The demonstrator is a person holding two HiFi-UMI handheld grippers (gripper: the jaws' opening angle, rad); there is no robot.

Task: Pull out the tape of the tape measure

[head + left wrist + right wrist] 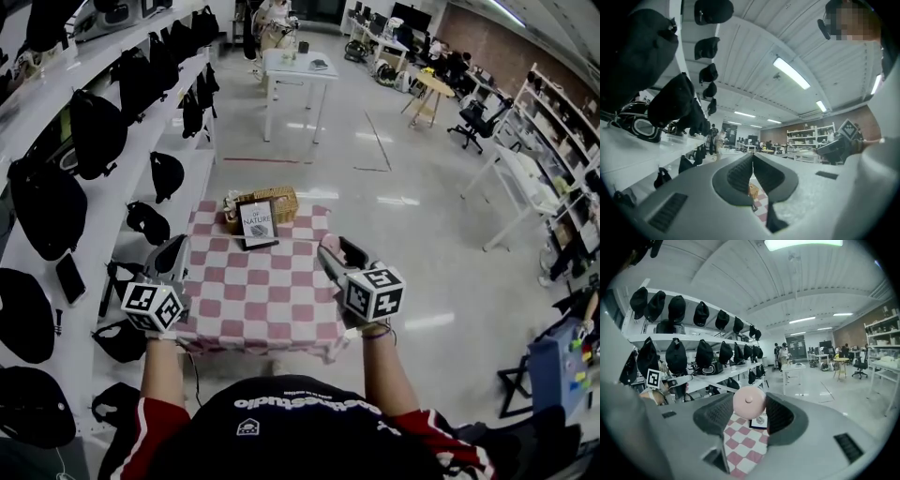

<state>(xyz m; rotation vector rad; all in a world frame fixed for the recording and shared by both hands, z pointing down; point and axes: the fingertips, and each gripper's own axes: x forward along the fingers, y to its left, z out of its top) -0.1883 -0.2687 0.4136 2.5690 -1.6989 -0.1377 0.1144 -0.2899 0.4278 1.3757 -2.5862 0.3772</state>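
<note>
Two grippers are hanging over a small table draped in a pink-and-white checked cloth (253,300), one at each side edge. The right gripper (326,248) is tilting slightly downward, its marker cube (375,292) facing up at the head camera. In the right gripper view its dark ribbed pads (717,414) are clamping a round pale-pink tape measure (749,401) from both sides. The case is sitting flat-face toward the camera with a small knob at its centre, up in the air above the cloth. No pulled-out tape is showing in any view, and from the head view the pink case itself cannot be made out.

The left gripper (174,251) is pointing level at the table's left edge. In the left gripper view its two pads (740,173) are meeting at the tips, closed together. Nothing is showing between them, just a sliver of cloth and basket below the tips.

At the far end of the table a wicker basket (281,202) is sitting with a book (257,223) propped against its front. White shelves (202,164) are running along the left, loaded with black bags (98,131).
</note>
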